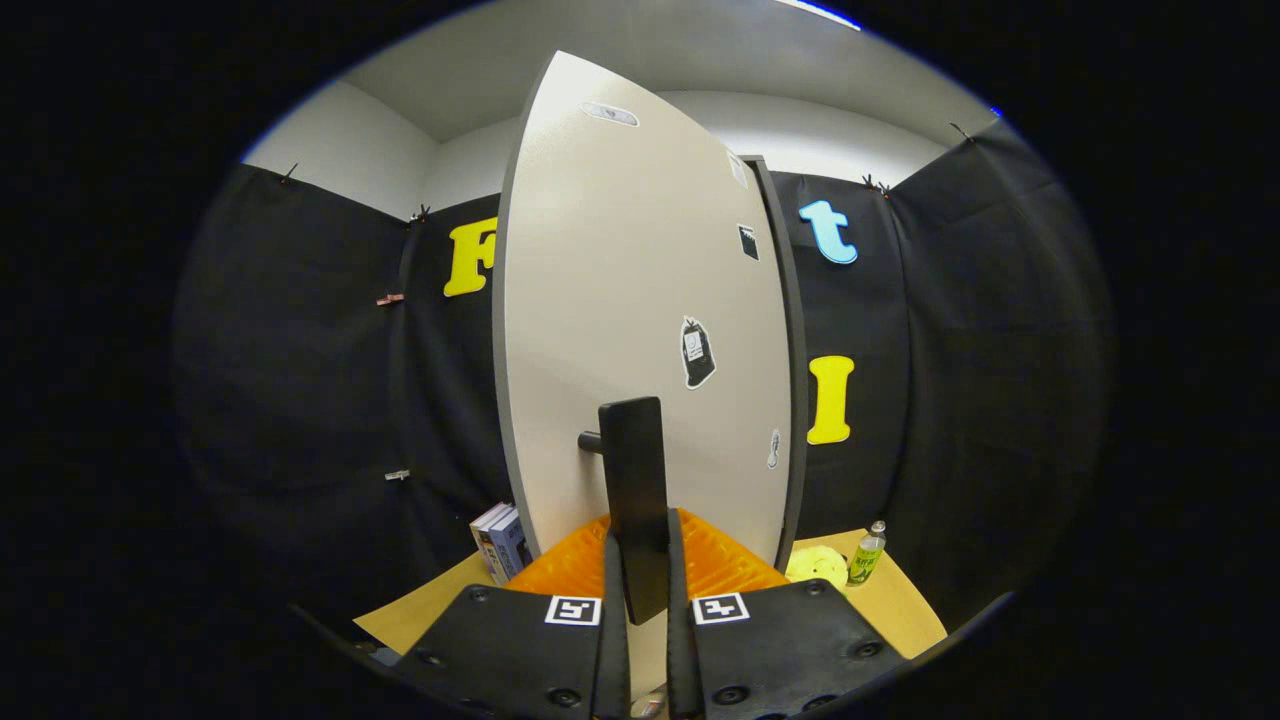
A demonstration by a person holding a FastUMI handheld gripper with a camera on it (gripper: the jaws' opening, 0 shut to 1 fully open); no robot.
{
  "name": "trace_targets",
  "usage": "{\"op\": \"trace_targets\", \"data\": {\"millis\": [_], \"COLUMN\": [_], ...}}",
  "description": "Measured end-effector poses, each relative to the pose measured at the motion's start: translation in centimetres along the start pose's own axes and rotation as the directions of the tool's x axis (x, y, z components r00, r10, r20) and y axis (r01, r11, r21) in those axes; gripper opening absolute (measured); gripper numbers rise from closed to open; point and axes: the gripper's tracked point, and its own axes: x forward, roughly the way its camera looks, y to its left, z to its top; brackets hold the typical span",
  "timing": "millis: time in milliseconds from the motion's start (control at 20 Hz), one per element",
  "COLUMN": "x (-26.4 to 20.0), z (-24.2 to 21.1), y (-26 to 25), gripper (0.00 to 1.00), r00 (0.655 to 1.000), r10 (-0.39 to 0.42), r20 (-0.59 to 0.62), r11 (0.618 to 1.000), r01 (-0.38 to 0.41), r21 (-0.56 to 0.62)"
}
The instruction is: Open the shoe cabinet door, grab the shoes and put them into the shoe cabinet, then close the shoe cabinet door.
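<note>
The gripper (638, 570), its fingers clamped on the dark bar handle (634, 490) of the pale shoe cabinet door (620, 300) just ahead, risks slipping off should the pull skew sideways.

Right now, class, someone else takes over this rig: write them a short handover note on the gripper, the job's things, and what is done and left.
Gripper: fingers closed on the dark door handle, one each side.
Cabinet door: ajar, edge-on just ahead; its inside is hidden.
Shoes: not located.
Nearby: books beside the door, bottle on the table.
Done: handle gripped.
Left: open fully, load shoes, close door.
</note>
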Motion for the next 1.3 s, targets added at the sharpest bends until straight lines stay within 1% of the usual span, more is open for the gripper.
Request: {"op": "trace_targets", "data": {"millis": [300, 600, 1050, 1250, 1300], "x": [-1.1, -2.4, -2.7, -2.7, -2.8], "z": [0.4, 0.9, 1.4, 1.5, 1.5], "y": [-1.9, -4.9, -8.8, -10.5, -10.8], "gripper": [0.18, 0.18, 0.17, 0.12, 0.12], "r00": [1.0, 0.998, 0.996, 0.994, 0.994], "r10": [-0.001, -0.059, -0.085, -0.11, -0.112], "r20": [0.007, 0.015, -0.001, -0.006, -0.006], "r11": [1.0, 0.998, 0.996, 0.994, 0.994], "r01": [0.001, 0.059, 0.085, 0.111, 0.112], "r21": [0.004, -0.005, 0.017, 0.017, 0.016]}}
